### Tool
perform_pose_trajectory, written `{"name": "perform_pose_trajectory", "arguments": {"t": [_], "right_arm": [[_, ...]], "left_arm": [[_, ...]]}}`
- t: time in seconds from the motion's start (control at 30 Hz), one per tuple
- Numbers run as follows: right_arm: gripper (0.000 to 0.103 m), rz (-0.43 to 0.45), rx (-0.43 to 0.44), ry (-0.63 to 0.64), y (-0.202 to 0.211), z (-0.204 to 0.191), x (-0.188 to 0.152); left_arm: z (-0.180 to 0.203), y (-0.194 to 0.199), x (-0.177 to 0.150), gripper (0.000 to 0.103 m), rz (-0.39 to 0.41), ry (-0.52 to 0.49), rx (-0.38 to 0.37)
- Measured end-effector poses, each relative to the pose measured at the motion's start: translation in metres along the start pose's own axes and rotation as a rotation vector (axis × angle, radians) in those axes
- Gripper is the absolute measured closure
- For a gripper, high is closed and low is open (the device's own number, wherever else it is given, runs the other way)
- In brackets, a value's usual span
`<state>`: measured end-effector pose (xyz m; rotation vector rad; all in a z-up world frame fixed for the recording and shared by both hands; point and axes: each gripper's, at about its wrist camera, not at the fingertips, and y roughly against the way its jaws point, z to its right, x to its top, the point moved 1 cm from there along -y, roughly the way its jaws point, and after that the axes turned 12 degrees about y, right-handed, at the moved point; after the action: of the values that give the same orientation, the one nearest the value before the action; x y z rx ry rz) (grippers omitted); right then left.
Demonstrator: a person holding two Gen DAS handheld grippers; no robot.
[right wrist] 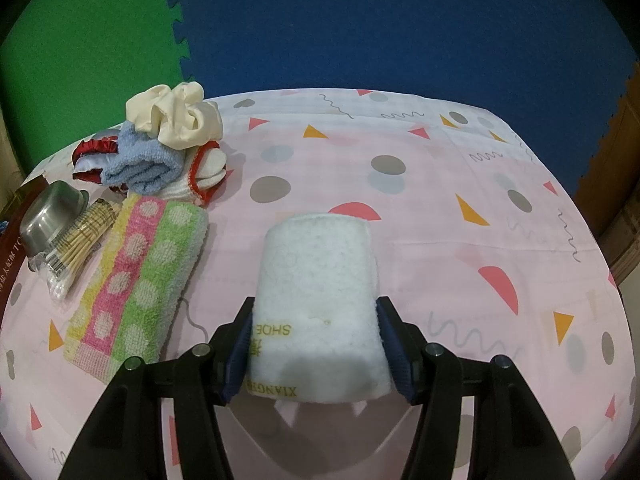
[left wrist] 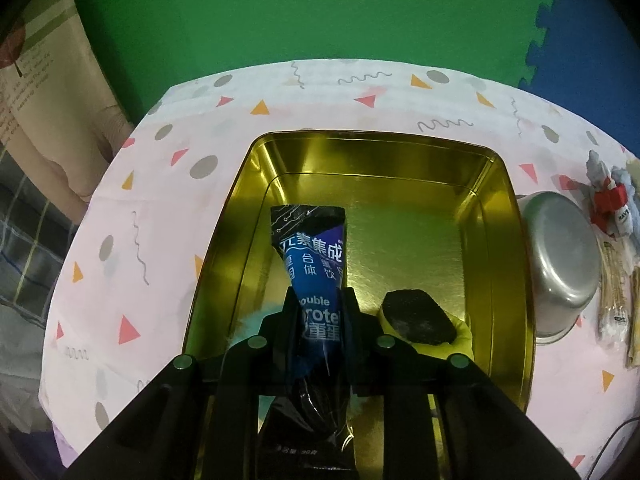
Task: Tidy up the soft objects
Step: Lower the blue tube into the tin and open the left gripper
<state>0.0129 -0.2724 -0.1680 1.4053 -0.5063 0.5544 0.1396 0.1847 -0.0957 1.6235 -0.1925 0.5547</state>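
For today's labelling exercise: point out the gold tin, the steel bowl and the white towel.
gold tin (left wrist: 404,264): left wrist view, bare floor.
steel bowl (left wrist: 560,256): left wrist view, upturned base.
white towel (right wrist: 320,280): right wrist view, middle of its top face.

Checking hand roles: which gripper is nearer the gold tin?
Left. The left gripper hangs over the gold tin, its fingers around a blue packet. The right gripper grips a white towel; no tin shows there.

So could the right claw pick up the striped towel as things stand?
Probably not yet: the right claw is already closed on a white towel. The striped towel lies uncovered beside it, so the path looks free once it lets go.
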Motion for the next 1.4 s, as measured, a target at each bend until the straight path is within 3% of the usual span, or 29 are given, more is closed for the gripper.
{"name": "perform_pose_trajectory", "arguments": {"t": [0.2, 0.33, 0.7, 1.07, 1.4], "right_arm": [[0.043, 0.0, 0.0, 0.001, 0.0, 0.001, 0.0], [0.043, 0.0, 0.0, 0.0, 0.0, 0.001, 0.0], [0.043, -0.002, -0.001, 0.002, 0.0, 0.001, 0.0], [0.043, -0.003, -0.001, 0.003, 0.0, 0.002, 0.0], [0.043, -0.003, -0.002, 0.004, 0.0, -0.001, 0.001]], "left_arm": [[0.0, 0.008, -0.002, 0.077, 0.041, -0.02, 0.028], [0.002, 0.016, -0.003, 0.063, 0.078, -0.039, 0.054], [0.01, 0.043, -0.013, 0.063, 0.151, -0.074, 0.086], [0.003, 0.063, -0.036, 0.057, 0.176, -0.033, 0.061], [-0.022, 0.075, -0.062, 0.049, 0.212, 0.057, 0.09]]}}
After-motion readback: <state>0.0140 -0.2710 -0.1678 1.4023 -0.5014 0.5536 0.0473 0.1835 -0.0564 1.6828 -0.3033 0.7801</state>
